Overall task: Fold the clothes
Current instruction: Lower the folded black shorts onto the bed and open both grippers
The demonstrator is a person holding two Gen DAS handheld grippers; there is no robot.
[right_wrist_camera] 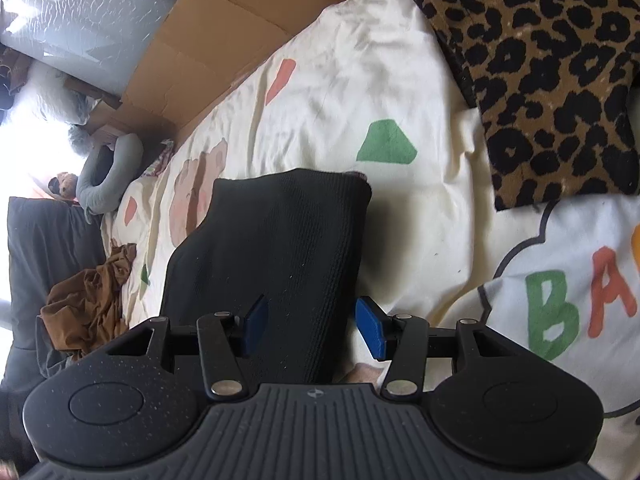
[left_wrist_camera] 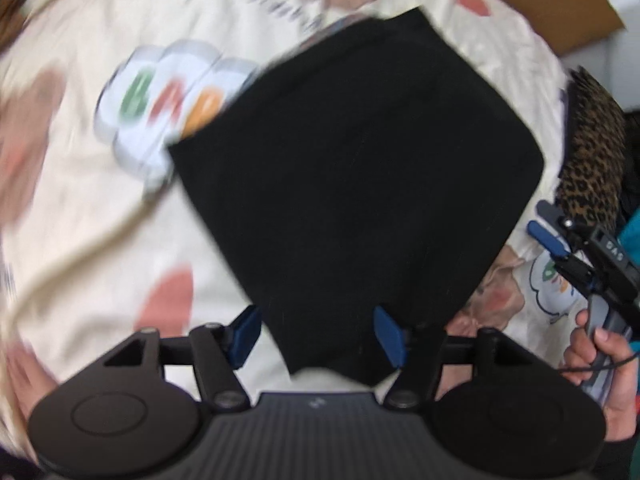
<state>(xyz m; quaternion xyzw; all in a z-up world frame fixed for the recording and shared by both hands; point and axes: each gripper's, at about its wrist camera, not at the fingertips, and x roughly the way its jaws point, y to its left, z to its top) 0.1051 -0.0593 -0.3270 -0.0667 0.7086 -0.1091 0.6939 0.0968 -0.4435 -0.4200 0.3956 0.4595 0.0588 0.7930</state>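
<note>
A folded black garment (left_wrist_camera: 352, 168) lies flat as a rough square on the cream printed bedspread (left_wrist_camera: 80, 220). My left gripper (left_wrist_camera: 318, 336) hovers over its near corner, open, its blue pads (left_wrist_camera: 390, 336) standing apart with nothing pressed between them. In the right wrist view the same black garment (right_wrist_camera: 280, 248) stretches away from my right gripper (right_wrist_camera: 313, 328), which is open; one pad sits over the cloth, the other beside its right edge. The right gripper (left_wrist_camera: 560, 252) also shows at the right edge of the left wrist view, held by a hand (left_wrist_camera: 600, 356).
A leopard-print cloth (right_wrist_camera: 540, 72) lies at the bed's far right, also seen as the leopard-print cloth (left_wrist_camera: 592, 160). A crumpled brown garment (right_wrist_camera: 92, 300) sits at the left edge of the bedspread (right_wrist_camera: 360, 80). Cardboard (right_wrist_camera: 224, 28) runs along the bed's far side.
</note>
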